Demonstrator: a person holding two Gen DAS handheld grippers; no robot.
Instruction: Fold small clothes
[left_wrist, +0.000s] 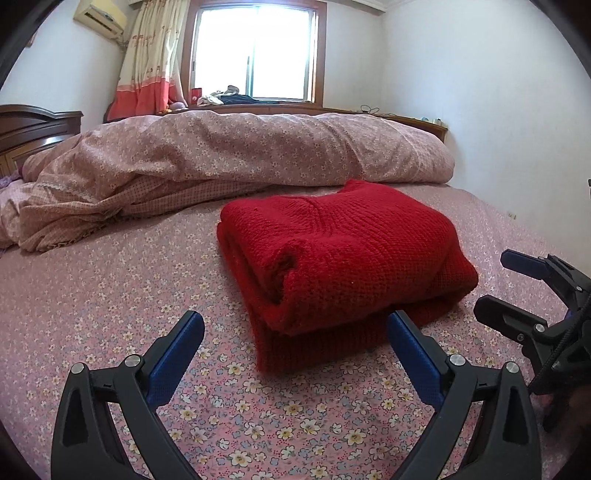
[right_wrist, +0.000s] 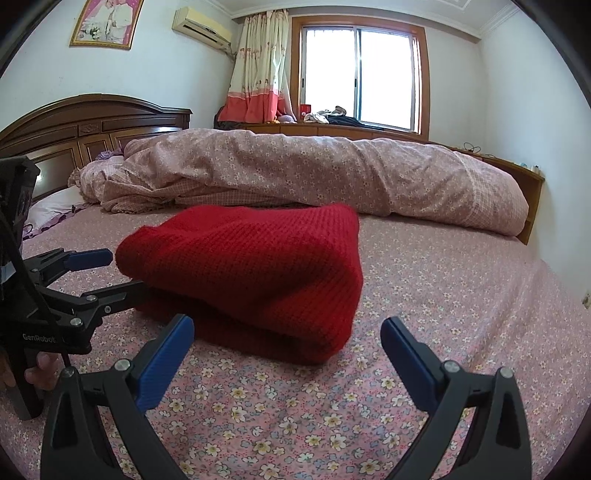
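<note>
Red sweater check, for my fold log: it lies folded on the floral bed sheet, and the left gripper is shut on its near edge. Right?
Not quite. The red sweater lies folded on the sheet, but the left gripper is open, holding nothing; the left wrist view shows this.

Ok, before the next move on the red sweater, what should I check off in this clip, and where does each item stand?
1. Left tool open, holding nothing: ok.
2. Right tool open, holding nothing: ok.
3. Red sweater folded into a compact stack: ok.
4. Sweater lying flat on the floral sheet, apart from the rolled quilt: ok.
5. Edges squared: not ok, a bottom layer sticks out at the near corner in the left wrist view.
6. Sleeves tucked inside: cannot tell.
</note>
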